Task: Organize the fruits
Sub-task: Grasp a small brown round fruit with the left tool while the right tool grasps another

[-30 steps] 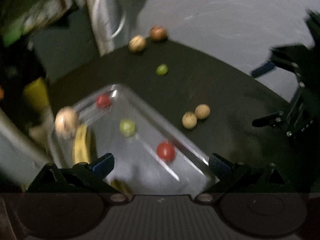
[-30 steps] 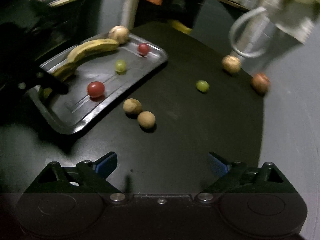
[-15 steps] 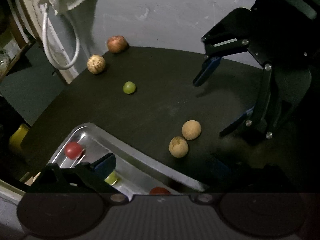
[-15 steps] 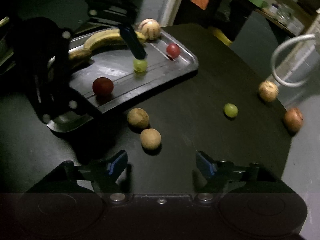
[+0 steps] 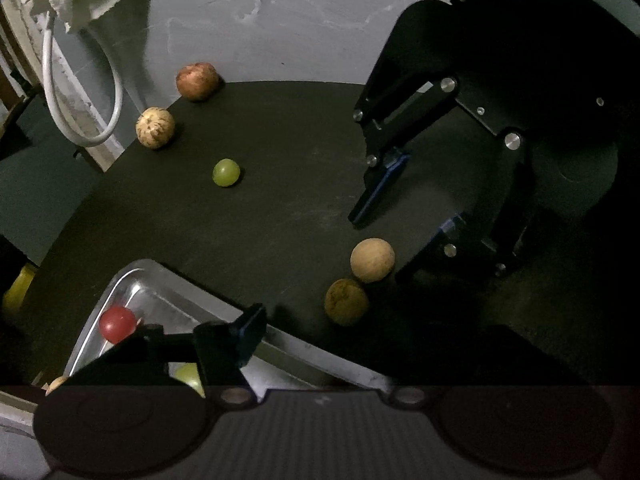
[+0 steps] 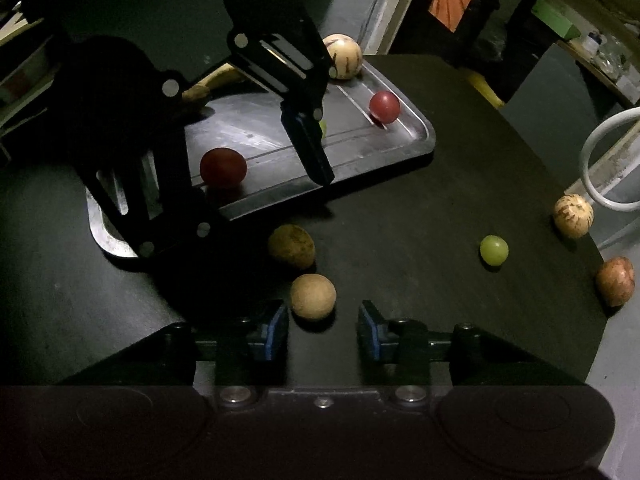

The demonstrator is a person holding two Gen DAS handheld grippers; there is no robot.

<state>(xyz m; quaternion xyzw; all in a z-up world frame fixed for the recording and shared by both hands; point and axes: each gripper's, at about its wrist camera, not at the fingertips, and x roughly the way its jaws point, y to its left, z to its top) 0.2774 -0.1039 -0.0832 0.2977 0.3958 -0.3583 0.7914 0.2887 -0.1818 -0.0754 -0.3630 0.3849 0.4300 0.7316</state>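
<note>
A steel tray (image 6: 416, 136) on the dark round table holds two red fruits (image 6: 223, 168), a pale striped ball (image 6: 344, 56), a banana end (image 6: 196, 92) and a green grape mostly hidden by the left gripper. Two tan round fruits (image 6: 313, 297) (image 6: 291, 246) lie beside the tray. My right gripper (image 6: 322, 338) is open, its pads just short of the nearer tan fruit (image 5: 372, 260). My left gripper (image 5: 320, 344) is open and hovers over the tray's corner (image 5: 132, 280); only its left finger (image 5: 248, 328) shows. A green grape (image 6: 494, 250), a striped ball (image 6: 573, 216) and a brown-red fruit (image 6: 615, 281) lie at the table's far side.
The table edge (image 6: 600, 320) drops to grey floor on the right. A white cable loop (image 5: 80, 112) and a cloth hang by a post beyond the table. Cluttered shelves stand in the dark background.
My right gripper has moved in toward the nearer tan fruit and its jaws have narrowed. My left gripper has swung from over the tray toward the table's middle.
</note>
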